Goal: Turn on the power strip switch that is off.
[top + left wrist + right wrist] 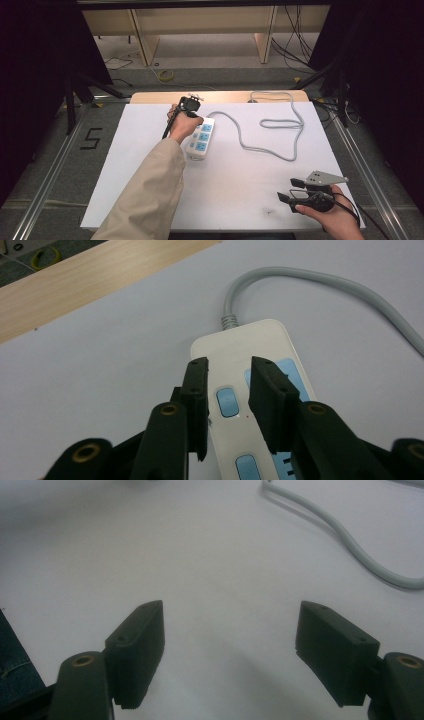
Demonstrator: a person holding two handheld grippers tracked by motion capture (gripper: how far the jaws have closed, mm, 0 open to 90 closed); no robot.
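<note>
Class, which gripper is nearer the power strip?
Left. The left gripper hovers right over the power strip, fingers either side of a switch. The right gripper sits far off, near the table's front edge.

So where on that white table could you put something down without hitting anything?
The near-left stretch of the table is bare, as is the middle between the power strip and the right gripper. The far right is crowded by the looping grey cable.

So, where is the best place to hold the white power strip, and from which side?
Probably across its narrow width near the cable end, from above: the power strip lies flat, and the left hand-held gripper already hovers there, jaws narrowly apart.
</note>
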